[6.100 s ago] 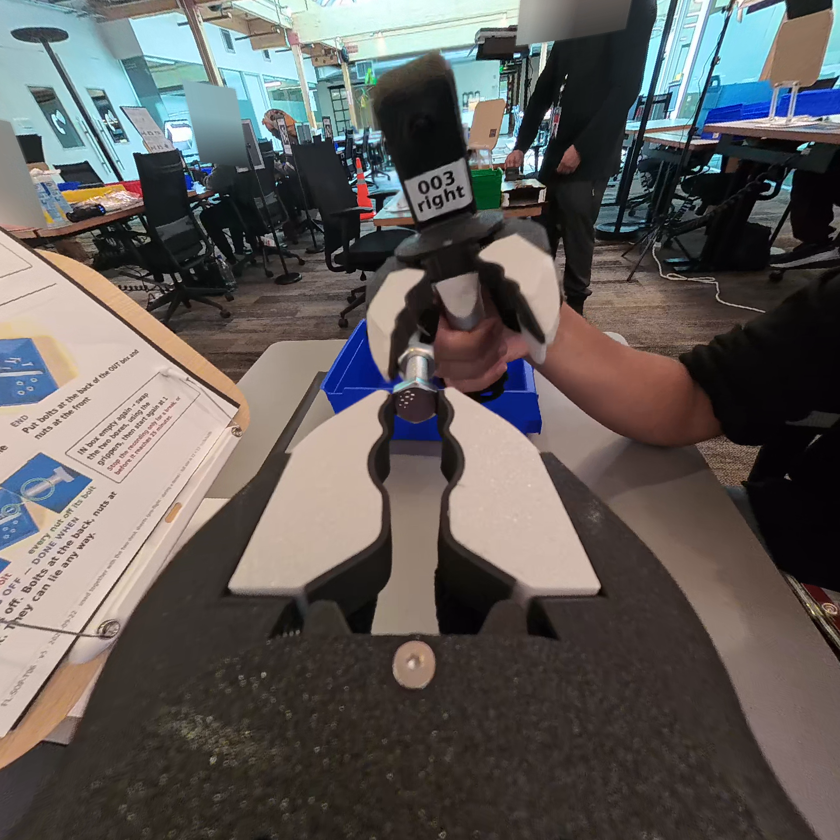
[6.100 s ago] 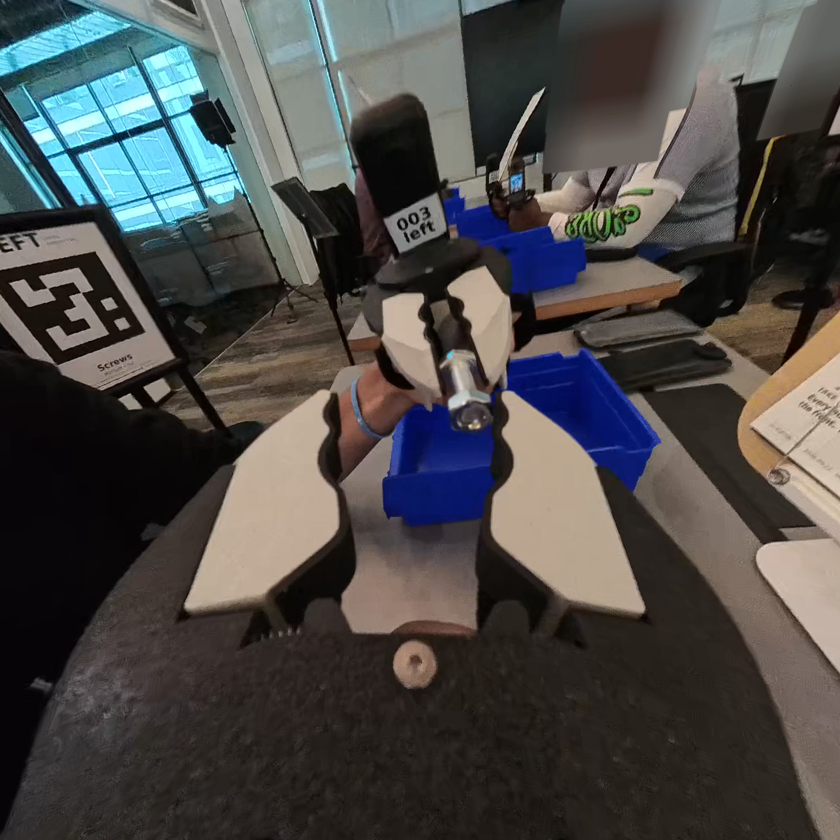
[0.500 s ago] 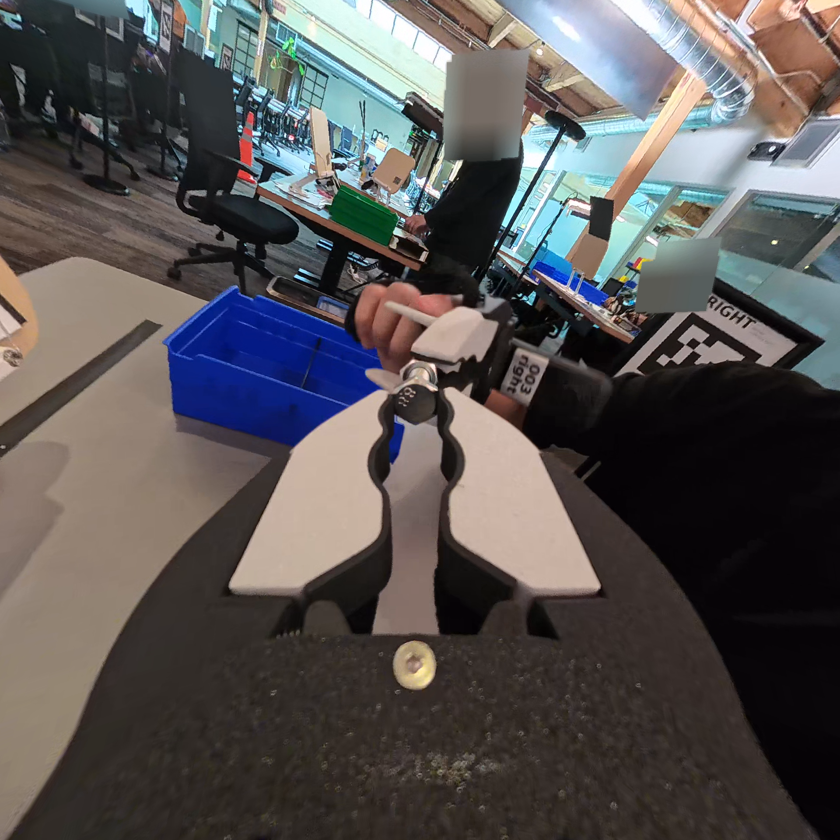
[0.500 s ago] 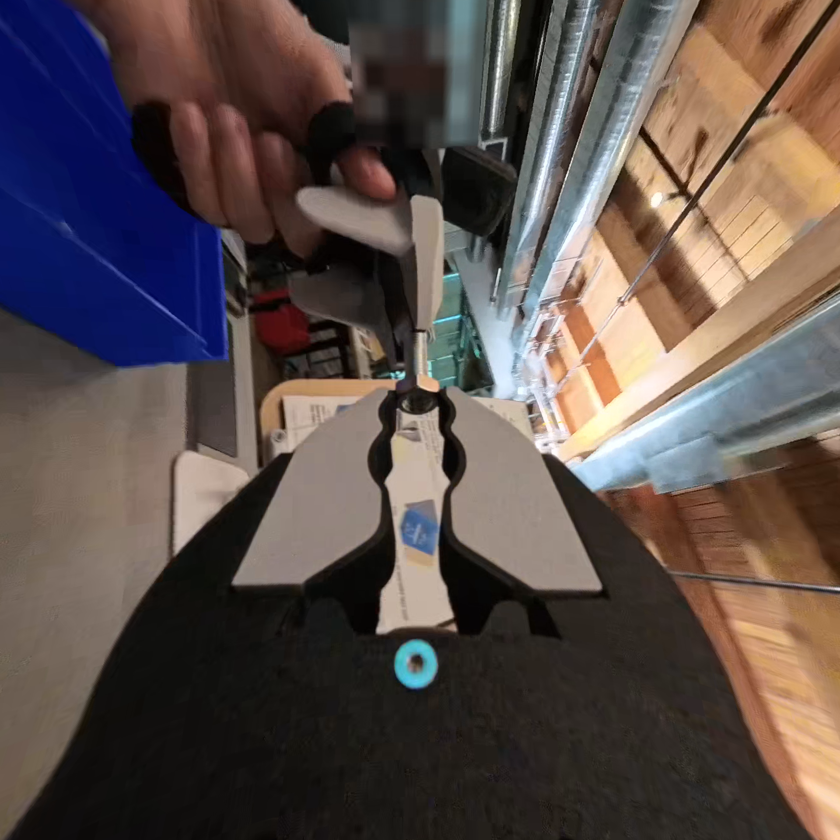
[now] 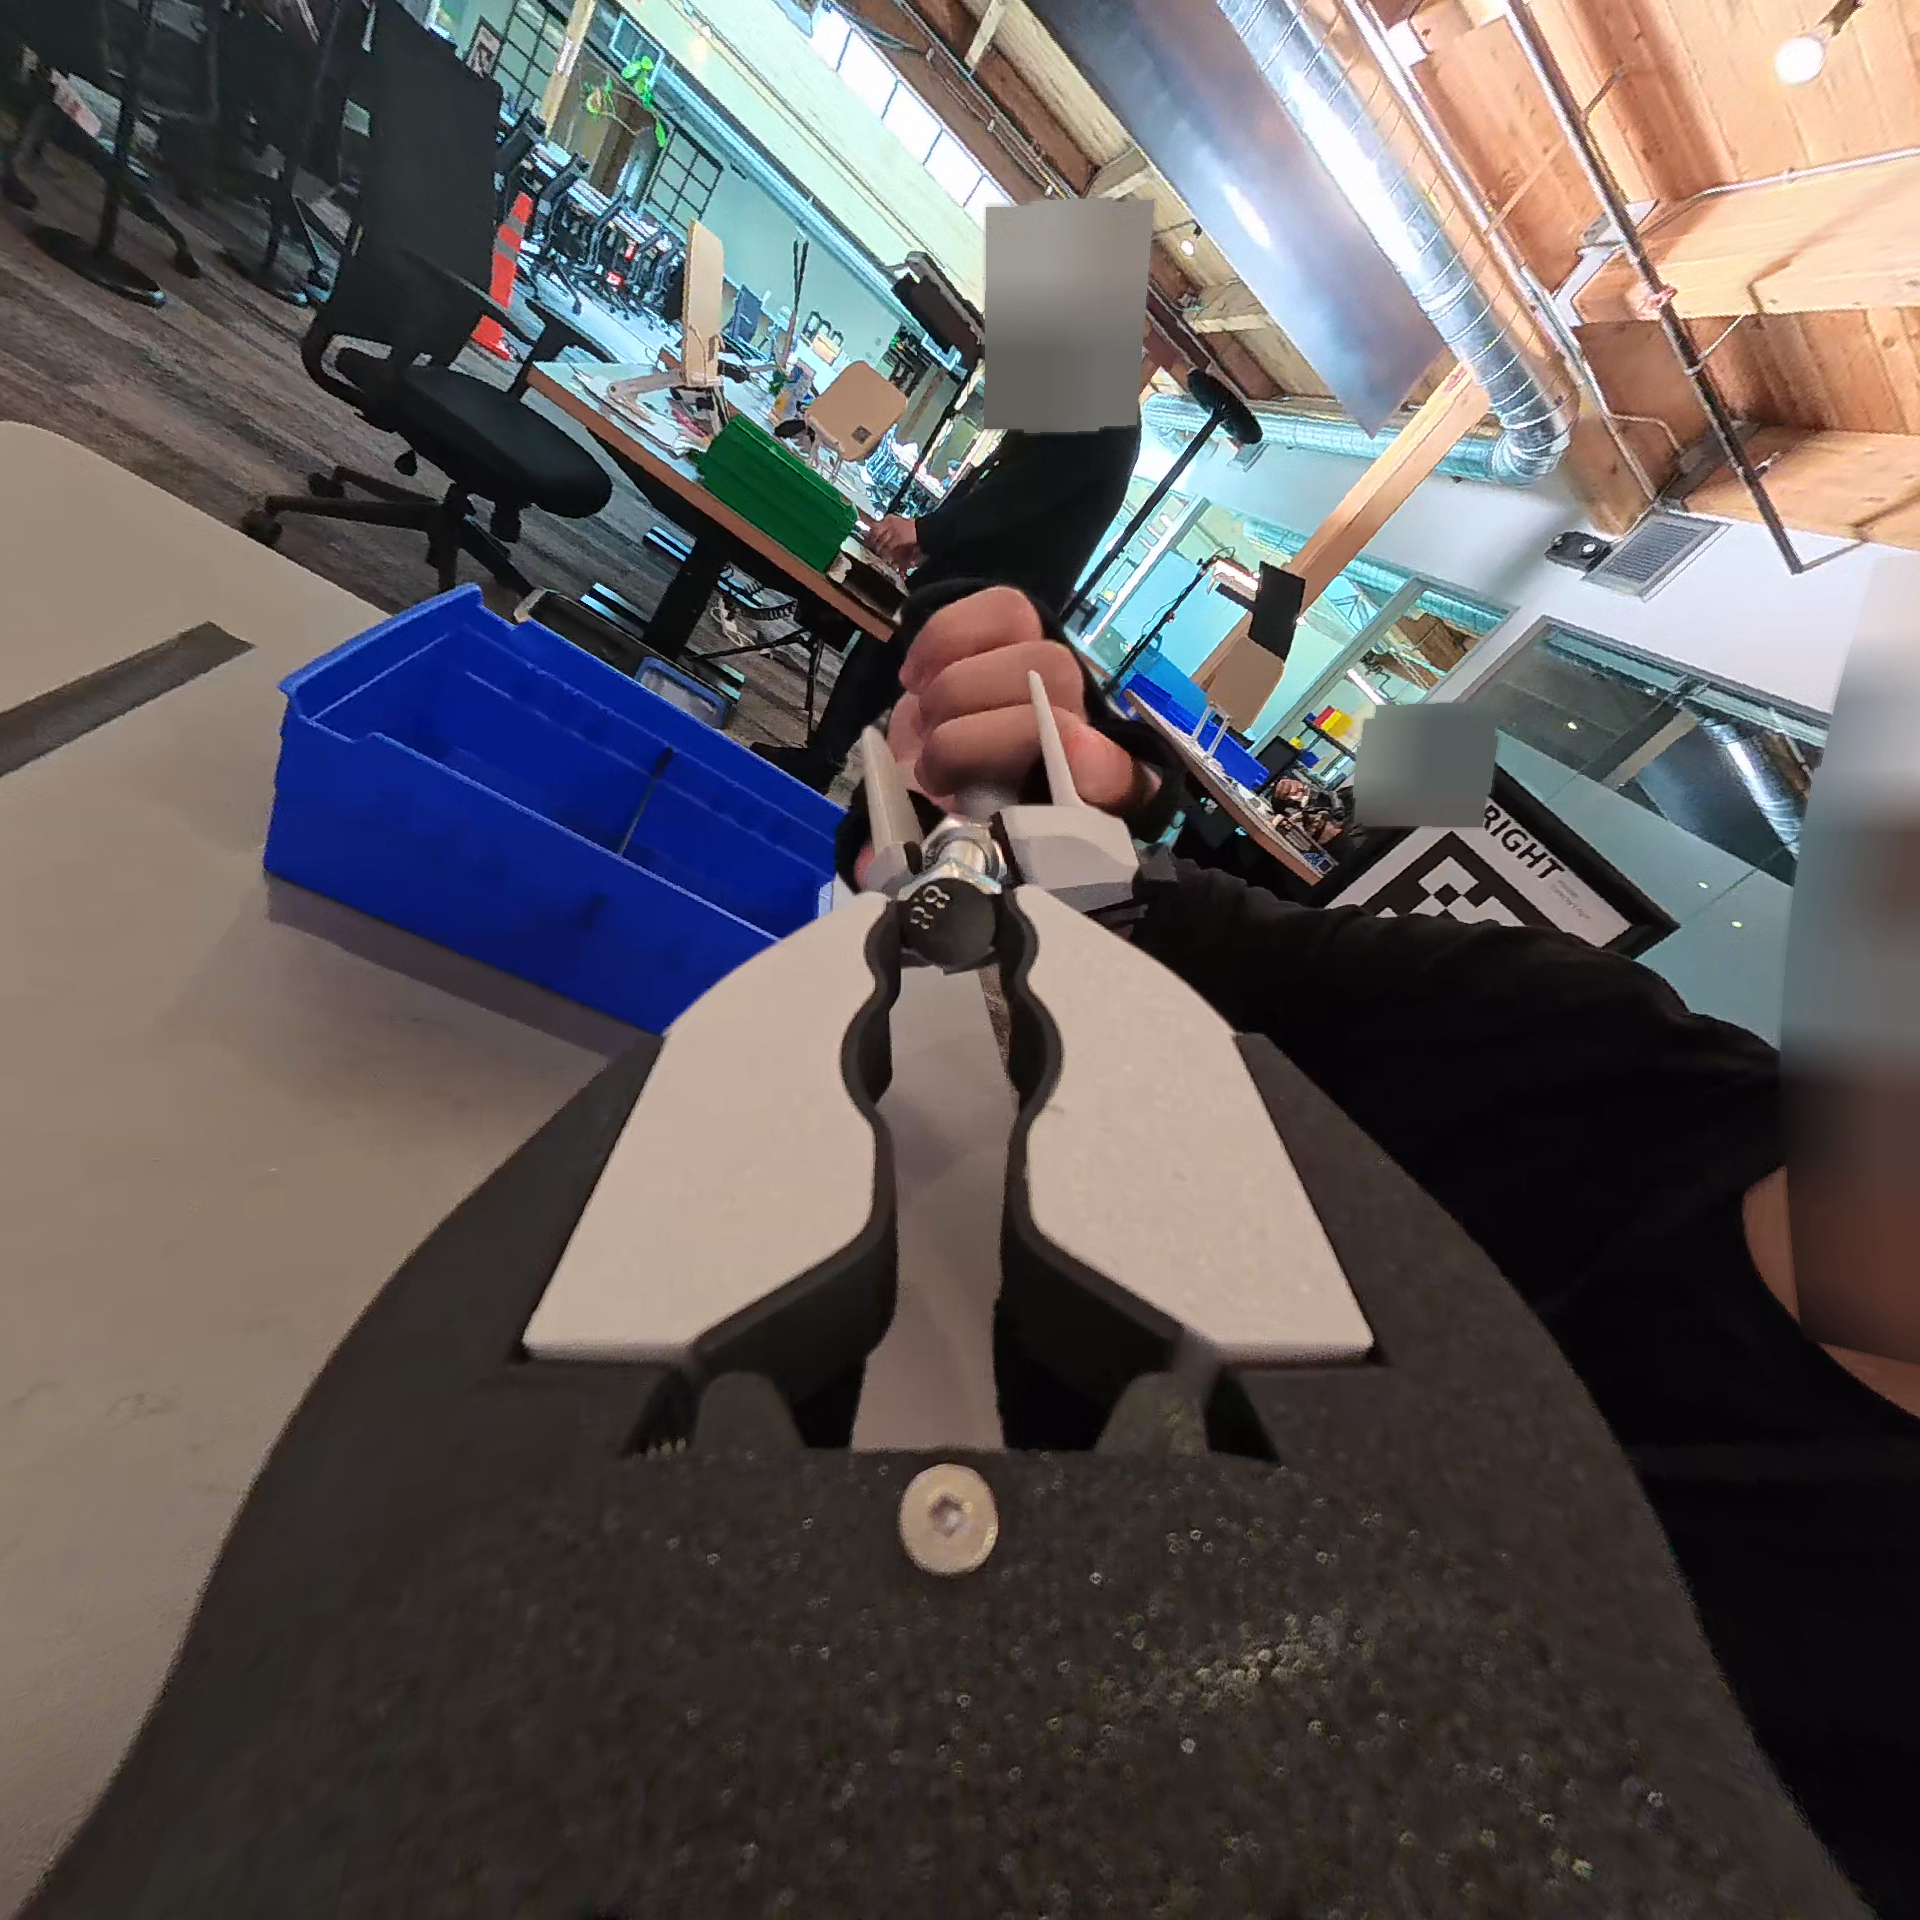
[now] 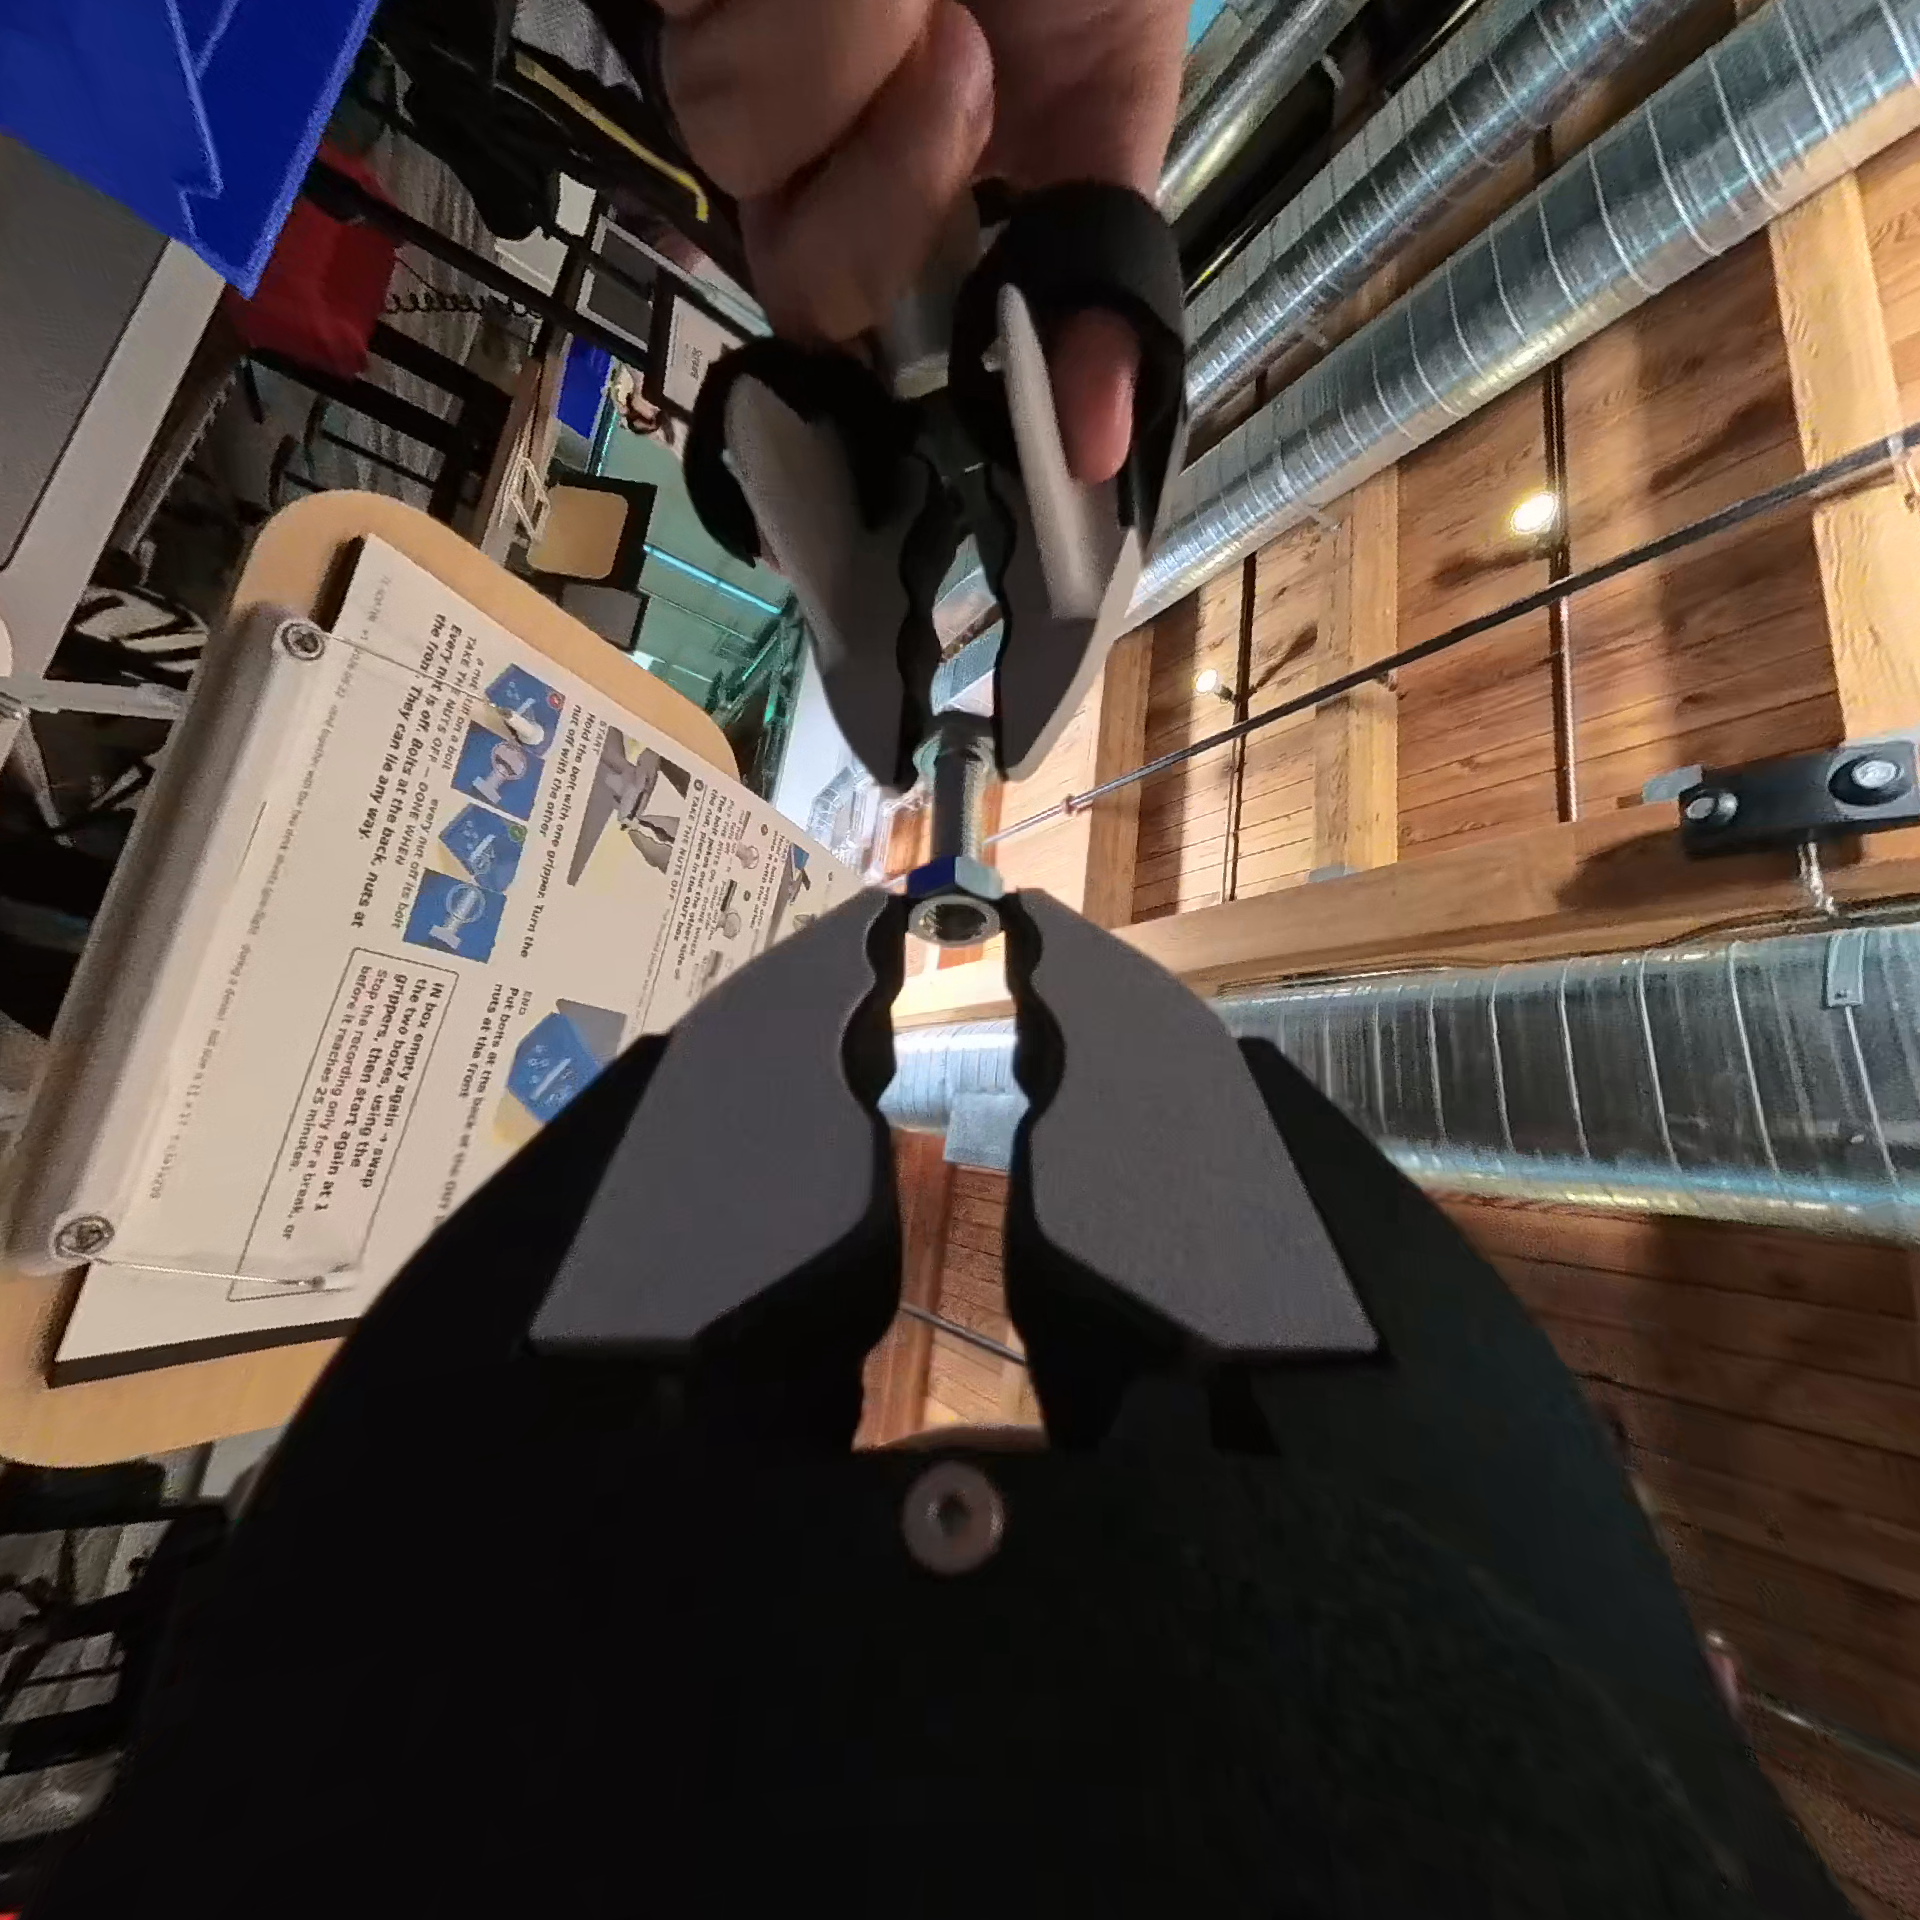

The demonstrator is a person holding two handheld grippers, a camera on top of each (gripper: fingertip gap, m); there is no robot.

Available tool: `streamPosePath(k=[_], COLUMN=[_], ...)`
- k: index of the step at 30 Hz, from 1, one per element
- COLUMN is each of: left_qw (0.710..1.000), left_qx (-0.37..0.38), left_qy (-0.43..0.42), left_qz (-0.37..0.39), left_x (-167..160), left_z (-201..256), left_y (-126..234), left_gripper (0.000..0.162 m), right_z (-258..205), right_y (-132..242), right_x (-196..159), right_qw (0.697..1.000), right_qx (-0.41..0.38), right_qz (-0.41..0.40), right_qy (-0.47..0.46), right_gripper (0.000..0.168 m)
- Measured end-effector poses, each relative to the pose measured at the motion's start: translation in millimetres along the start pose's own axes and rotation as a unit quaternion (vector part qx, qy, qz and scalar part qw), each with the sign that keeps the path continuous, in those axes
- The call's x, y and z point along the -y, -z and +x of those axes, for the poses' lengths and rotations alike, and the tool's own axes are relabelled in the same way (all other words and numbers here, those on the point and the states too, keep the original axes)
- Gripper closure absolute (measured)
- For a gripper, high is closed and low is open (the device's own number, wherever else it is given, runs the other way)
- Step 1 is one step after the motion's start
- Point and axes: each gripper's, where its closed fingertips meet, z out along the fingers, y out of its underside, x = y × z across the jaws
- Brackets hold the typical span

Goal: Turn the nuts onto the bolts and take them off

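Since half a second ago the right claw (image 6: 948, 920) has rolled further, so its fingers stand edge-on in the left wrist view, and both claws have tilted more toward the ceiling. Left claw (image 5: 948, 925) pinches the bolt (image 5: 943, 916) by its head, tips pressed against it. Right claw pinches the nut (image 6: 954, 883), which sits at the end of the bolt's thread, shaft bare between nut and left claw. Both are held in the air, above the bench (image 5: 156, 1039), near the blue bin (image 5: 520, 790). An instruction sheet (image 6: 343, 935) stands beyond.
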Motion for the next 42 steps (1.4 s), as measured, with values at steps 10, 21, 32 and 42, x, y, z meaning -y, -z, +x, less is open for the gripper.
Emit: streamPosePath(k=[10, 21, 32, 42], left_qw=[0.996, 0.976, 0.953, 0.952], left_qx=[0.039, 0.131, 0.159, 0.149], left_qy=[-0.077, -0.174, -0.257, -0.264], left_qz=[0.031, 0.019, -0.027, -0.040], left_x=[15.3, 19.9, 9.6, 4.3], left_z=[5.0, 1.2, 2.2, 3.5], left_y=[16.7, 32.9, 28.6, 25.4], left_gripper=[0.146, 0.146, 0.146, 0.145], right_z=[-29.3, -18.8, 9.9, 2.5], right_y=[13.7, 0.4, -10.1, -11.7], right_x=[-0.3, 57.7, 29.6, 30.3], right_qw=[0.903, 0.018, -0.190, -0.200], right_qx=[0.117, 0.337, 0.292, 0.282], right_qz=[-0.016, 0.112, 0.154, 0.157], right_qy=[-0.413, -0.935, -0.925, -0.925], right_gripper=[0.106, 0.093, 0.115, 0.150])
